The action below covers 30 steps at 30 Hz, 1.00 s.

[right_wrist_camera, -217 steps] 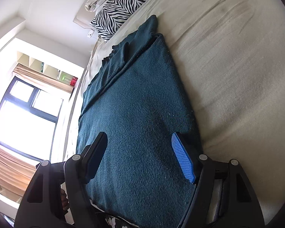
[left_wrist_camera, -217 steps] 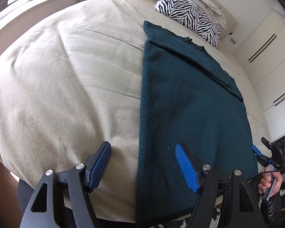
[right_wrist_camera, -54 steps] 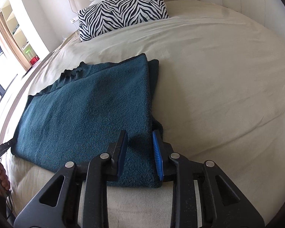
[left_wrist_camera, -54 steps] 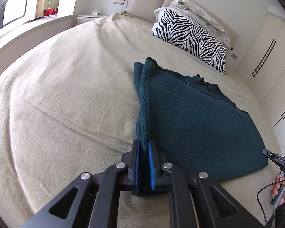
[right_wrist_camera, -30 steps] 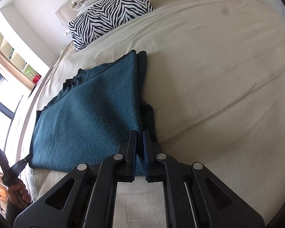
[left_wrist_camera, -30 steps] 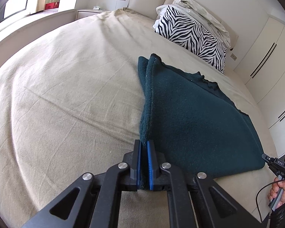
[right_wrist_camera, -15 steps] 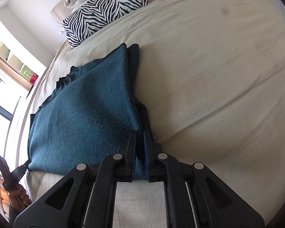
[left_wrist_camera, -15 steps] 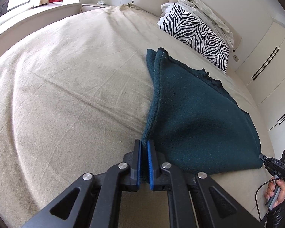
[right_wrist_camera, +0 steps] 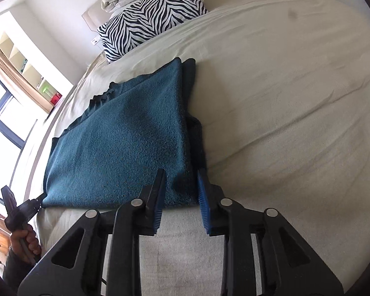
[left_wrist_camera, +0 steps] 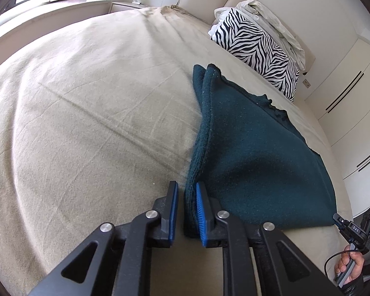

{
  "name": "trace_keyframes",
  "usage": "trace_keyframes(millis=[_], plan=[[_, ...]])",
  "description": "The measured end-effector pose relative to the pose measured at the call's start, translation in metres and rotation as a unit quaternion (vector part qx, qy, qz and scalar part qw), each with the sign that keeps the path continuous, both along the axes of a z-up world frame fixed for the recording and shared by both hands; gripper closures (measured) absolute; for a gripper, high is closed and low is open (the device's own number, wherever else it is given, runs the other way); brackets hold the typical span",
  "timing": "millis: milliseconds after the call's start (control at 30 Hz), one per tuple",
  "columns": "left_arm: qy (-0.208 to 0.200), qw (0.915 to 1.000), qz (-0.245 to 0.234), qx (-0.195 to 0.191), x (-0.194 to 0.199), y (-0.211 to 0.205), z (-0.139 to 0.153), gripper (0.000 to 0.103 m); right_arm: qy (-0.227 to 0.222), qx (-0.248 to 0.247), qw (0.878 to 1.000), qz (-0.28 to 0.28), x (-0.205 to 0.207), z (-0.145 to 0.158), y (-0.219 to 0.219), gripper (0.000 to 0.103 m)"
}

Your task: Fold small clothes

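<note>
A dark teal knitted garment (left_wrist_camera: 254, 153) lies folded over on the beige bed (left_wrist_camera: 86, 113). Its near left corner sits between the fingers of my left gripper (left_wrist_camera: 186, 197), whose jaws stand slightly apart around the fabric edge. In the right wrist view the same garment (right_wrist_camera: 125, 148) lies flat, and its near right corner sits between the fingers of my right gripper (right_wrist_camera: 181, 185), which is open with a clear gap. Each gripper also shows at the far edge of the other's view, the right one (left_wrist_camera: 350, 227) and the left one (right_wrist_camera: 19, 209).
A zebra-print pillow (left_wrist_camera: 256, 49) with crumpled pale bedding on it lies at the headboard. White wardrobe doors (left_wrist_camera: 352, 113) stand to the right of the bed. A window with a curtain (right_wrist_camera: 9, 98) and a nightstand (left_wrist_camera: 128, 6) are on the far side.
Both grippers were shut on the garment's near corners half a second ago. Both have now opened, the right wider than the left, and the garment rests on the bed.
</note>
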<state>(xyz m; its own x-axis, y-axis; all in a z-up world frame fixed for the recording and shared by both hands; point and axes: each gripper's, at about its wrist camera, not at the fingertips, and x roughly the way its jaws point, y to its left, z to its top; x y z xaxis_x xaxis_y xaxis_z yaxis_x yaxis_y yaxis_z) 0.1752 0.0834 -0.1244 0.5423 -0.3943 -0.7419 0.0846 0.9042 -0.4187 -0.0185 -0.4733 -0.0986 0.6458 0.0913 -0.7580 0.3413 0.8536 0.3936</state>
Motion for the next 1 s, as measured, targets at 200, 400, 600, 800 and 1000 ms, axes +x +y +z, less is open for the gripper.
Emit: trace_keyframes(millis=[200,400,600,800,1000], plan=[[0.002,0.9999,-0.003,0.012,0.001,-0.004,-0.001,0.084,0.008,0.045,0.999,-0.020,-0.009,-0.005,-0.009,0.098],[0.000,0.9998,-0.006,0.019,0.003,-0.006,-0.001,0.085,0.017,0.074,0.997,-0.028,-0.012,-0.023,-0.017,0.098],[-0.007,0.9998,0.010,0.013,-0.002,0.003,0.009,0.069,0.042,0.042,0.998,0.000,-0.011,-0.013,-0.013,0.091],[-0.080,0.9957,0.015,0.045,0.002,-0.014,0.061,0.051,0.000,0.010,0.999,-0.037,-0.013,0.033,-0.016,0.053],[-0.122,0.9870,-0.044,0.094,0.051,-0.093,0.075,0.048,-0.043,0.077,0.994,0.064,0.088,0.062,0.034,0.053]])
